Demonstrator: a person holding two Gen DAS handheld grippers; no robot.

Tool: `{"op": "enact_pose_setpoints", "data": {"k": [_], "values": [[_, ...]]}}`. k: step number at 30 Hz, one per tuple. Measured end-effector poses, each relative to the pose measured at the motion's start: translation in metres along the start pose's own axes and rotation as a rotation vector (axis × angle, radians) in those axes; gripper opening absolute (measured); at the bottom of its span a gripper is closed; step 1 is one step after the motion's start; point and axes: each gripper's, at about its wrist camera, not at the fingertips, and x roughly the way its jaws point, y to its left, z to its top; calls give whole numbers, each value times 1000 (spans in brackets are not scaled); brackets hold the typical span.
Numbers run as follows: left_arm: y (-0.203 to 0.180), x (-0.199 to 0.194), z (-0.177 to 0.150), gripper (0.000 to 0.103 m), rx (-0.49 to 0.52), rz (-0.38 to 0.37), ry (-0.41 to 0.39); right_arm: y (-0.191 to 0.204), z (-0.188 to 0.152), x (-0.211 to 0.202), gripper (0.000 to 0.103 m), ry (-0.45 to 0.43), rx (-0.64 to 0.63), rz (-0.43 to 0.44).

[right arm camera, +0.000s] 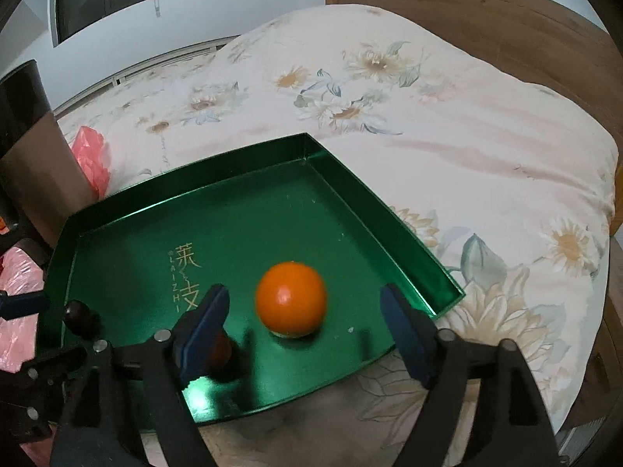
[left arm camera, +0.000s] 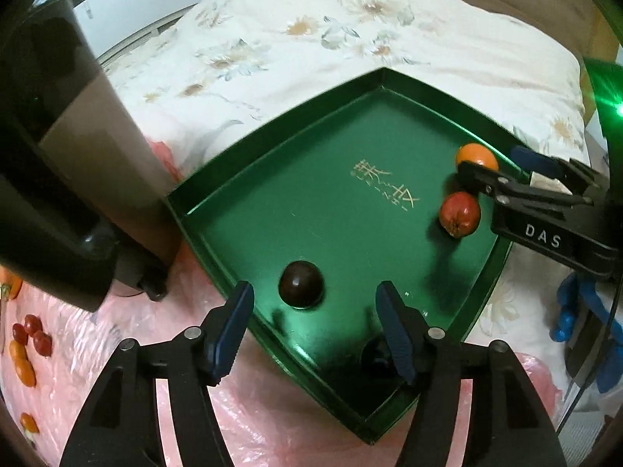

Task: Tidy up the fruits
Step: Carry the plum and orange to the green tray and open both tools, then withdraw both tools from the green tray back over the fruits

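Fruit lay loose in the green tray (right arm camera: 389, 229): the dark fruit (left arm camera: 301, 284) sat free between the left gripper (left arm camera: 313, 327) fingers, spread apart and empty, and the orange (right arm camera: 291, 299) rested beyond the wide-open right gripper (right arm camera: 307, 336), apparently released there for sorting.

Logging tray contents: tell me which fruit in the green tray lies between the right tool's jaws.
The orange fruit, bright and round, between the right tool's open jaws. The dark fruit and red fruit lie elsewhere.
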Motion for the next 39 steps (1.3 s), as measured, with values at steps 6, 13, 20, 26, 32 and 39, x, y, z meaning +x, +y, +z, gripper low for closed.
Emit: {"op": "enact_pose_setpoints", "data": {"k": [6, 13, 20, 26, 32, 39], "values": [[11, -25, -9, 59, -46, -22, -52, -4, 2, -25, 103, -42, 15, 1], [12, -59, -34, 59, -47, -27, -109, 3, 2, -68, 103, -136, 30, 47], [15, -96, -58, 59, -50, -43, -138, 34, -12, -116, 103, -237, -20, 20], [32, -121, -77, 59, -94, -56, -134, 56, -25, -136, 103, -222, -23, 68], [46, -140, -99, 62, -131, -12, -151, 75, -44, -148, 103, -186, -16, 119], [59, -154, -126, 62, -164, -10, -143, 98, -60, -167, 103, -171, -23, 160]]}}
